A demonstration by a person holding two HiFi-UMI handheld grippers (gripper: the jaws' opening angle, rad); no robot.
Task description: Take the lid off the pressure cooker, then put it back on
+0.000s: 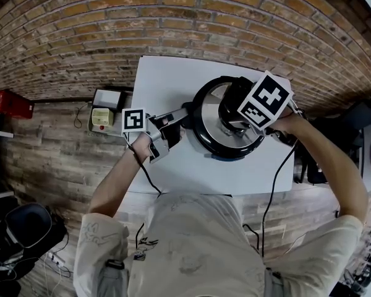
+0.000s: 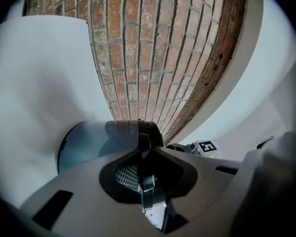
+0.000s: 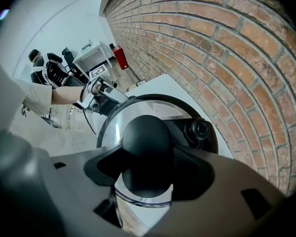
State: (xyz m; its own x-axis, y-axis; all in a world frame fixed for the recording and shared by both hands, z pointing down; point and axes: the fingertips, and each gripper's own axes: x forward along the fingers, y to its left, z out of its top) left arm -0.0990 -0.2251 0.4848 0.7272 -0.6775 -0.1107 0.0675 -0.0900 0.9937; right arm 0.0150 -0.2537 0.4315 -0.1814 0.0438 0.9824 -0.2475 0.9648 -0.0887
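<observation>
Two grippers are busy on one pot. At the far left of the head view a red box (image 1: 11, 103) stands by the brick wall (image 1: 173, 17). A small device with a yellow face (image 1: 101, 116) lies just beside the left edge of the table (image 1: 167, 79). Both are well apart from the work and hinder nothing.

Next comes the left gripper (image 1: 173, 120), lying nearly level. Its jaws are closed on the black side handle (image 1: 184, 113) of the pressure cooker (image 1: 204, 138), and its own view shows the thin handle pinched between the pads. I think this grip is there to stop the pot from turning or sliding while the other hand works the lid. Its cable (image 1: 147, 173) runs off the near edge of the table toward the person, clear of the pot.

The cooker stands in the right half of the table, and the glass lid (image 3: 116, 125) sits on it, as far as I can see. The right gripper (image 3: 148, 167) points almost straight down, and its jaws clasp the round black knob (image 3: 147, 142) in the centre of the lid, the natural place to lift or twist it. A black valve (image 3: 200, 130) stands on the lid just to the right of the knob, and it could be touched if the gripper turns. Whether the lid is locked I cannot tell.
</observation>
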